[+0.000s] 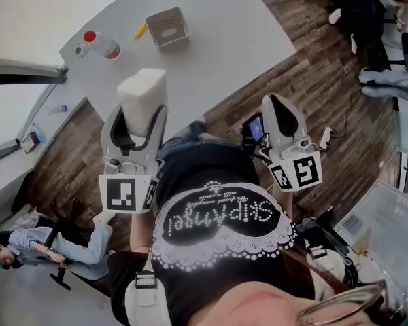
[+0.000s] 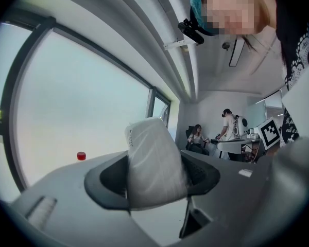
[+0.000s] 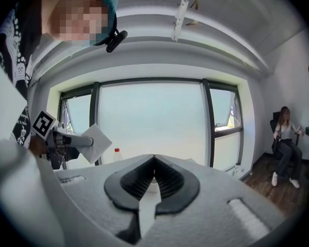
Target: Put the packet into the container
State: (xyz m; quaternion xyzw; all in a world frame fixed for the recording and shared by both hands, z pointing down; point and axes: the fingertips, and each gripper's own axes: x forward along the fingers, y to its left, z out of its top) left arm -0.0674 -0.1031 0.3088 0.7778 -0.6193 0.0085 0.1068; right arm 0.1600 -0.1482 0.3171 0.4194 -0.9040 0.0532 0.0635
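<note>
A white packet [image 1: 144, 90] stands upright between the jaws of my left gripper [image 1: 140, 122], which is shut on it above the near edge of the grey table [image 1: 231, 39]. In the left gripper view the packet [image 2: 152, 161] fills the gap between both dark pads. The container [image 1: 167, 27], a small grey open box, sits on the far part of the table, well beyond the packet. My right gripper [image 1: 281, 107] hangs off the table's near right edge over the wooden floor; its jaws [image 3: 154, 161] meet with nothing between them.
A clear bottle with a red cap [image 1: 103, 45] lies on the table left of the container, a yellow object [image 1: 141, 30] between them. A person [image 1: 34, 246] sits on the floor at lower left. Another person's legs [image 1: 389, 80] are at right.
</note>
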